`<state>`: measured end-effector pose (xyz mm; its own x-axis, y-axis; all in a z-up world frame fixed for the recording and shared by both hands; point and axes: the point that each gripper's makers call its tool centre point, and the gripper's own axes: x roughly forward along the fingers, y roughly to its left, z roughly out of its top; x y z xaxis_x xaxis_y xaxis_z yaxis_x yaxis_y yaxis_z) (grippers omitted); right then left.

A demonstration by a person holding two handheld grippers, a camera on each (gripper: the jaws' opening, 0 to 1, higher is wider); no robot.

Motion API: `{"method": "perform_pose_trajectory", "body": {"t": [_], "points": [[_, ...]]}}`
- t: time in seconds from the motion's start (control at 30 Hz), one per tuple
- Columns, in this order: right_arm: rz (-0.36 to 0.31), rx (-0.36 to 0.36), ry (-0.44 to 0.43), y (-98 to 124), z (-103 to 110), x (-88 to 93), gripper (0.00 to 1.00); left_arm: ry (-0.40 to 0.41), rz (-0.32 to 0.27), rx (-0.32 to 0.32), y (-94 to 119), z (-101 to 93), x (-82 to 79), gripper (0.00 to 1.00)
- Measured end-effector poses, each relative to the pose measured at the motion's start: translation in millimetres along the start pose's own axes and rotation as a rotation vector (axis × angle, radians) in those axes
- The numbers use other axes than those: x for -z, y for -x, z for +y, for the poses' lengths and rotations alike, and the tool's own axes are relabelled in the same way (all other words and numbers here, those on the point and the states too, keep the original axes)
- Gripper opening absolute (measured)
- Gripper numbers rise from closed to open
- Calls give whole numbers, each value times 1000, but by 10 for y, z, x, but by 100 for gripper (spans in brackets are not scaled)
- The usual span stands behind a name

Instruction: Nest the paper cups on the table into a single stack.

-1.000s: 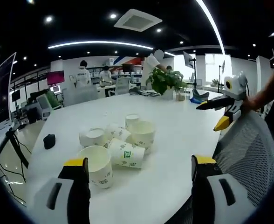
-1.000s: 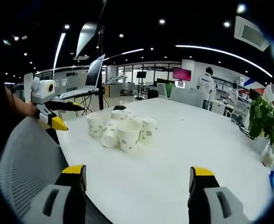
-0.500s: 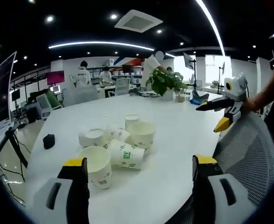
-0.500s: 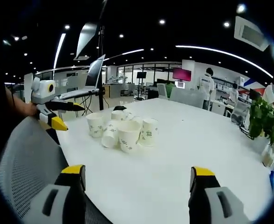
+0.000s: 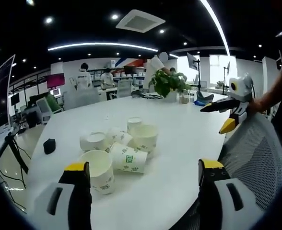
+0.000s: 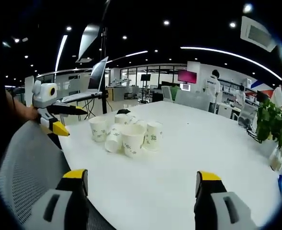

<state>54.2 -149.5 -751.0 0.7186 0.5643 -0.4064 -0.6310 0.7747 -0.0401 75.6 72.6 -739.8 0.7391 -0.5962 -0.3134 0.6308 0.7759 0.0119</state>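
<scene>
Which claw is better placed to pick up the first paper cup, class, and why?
Probably the left claw: the nearest upright paper cup stands beside its jaw, wide open. From the right claw, also open, the cup cluster sits further off across bare table.

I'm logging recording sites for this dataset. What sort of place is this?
Most likely an open-plan office: a long white table holding paper cups, a mesh office chair, a potted plant, and desks with monitors behind.
</scene>
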Motion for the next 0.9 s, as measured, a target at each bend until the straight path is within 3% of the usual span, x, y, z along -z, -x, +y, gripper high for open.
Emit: {"method": "perform_pose_trajectory", "body": {"t": [0.9], "points": [[13, 1, 1, -2, -17, 30, 94, -5, 0, 26, -19, -57, -6, 91]]}}
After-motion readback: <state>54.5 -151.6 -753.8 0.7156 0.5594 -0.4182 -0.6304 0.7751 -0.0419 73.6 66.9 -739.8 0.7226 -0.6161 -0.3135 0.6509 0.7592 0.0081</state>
